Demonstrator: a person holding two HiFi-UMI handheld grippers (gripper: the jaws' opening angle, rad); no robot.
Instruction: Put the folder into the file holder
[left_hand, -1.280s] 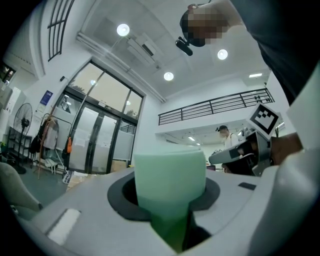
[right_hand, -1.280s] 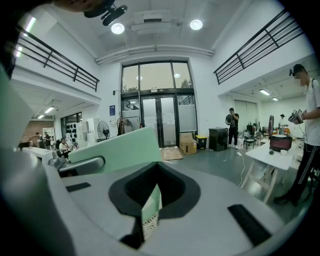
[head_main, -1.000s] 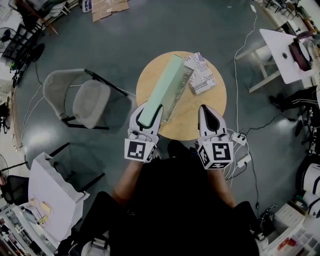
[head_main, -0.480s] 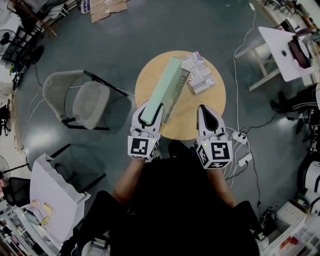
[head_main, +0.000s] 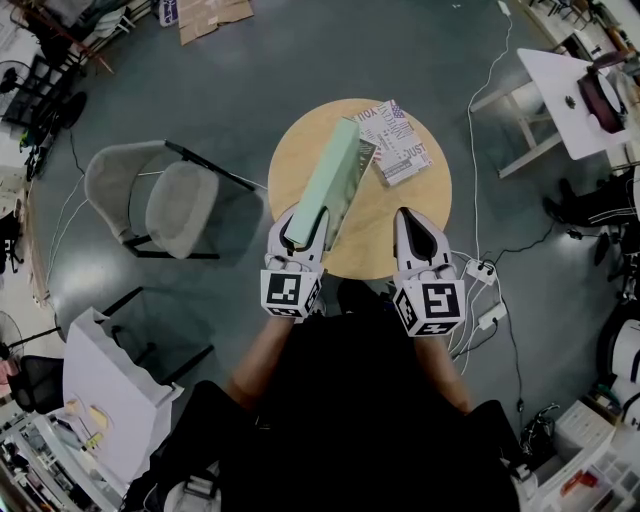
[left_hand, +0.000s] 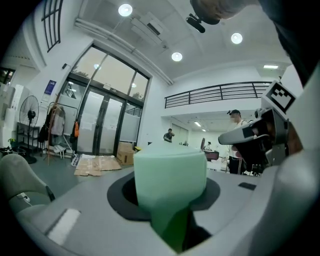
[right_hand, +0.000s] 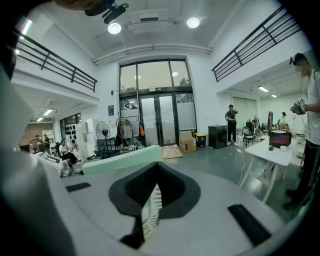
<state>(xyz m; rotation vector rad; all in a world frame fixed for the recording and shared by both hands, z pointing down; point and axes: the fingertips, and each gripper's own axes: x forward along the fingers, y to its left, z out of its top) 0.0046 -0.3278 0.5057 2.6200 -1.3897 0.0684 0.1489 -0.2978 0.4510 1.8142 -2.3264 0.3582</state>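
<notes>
My left gripper is shut on the near end of a long pale green folder. The folder reaches away over the round wooden table, slanting to the upper right. In the left gripper view the green folder fills the space between the jaws. A flat printed black-and-white file holder lies at the table's far right, just past the folder's far end. My right gripper hovers at the table's near right edge, shut and holding nothing. In the right gripper view the folder runs across to the left.
A grey folding chair stands left of the table. A white desk is at the far right, with cables and a power strip on the floor beside the table. A white board sits at lower left. Cardboard lies far off.
My left gripper has sunk a little with the folder, whose far end now lies lower and closer over the table. The right gripper has stayed put.
</notes>
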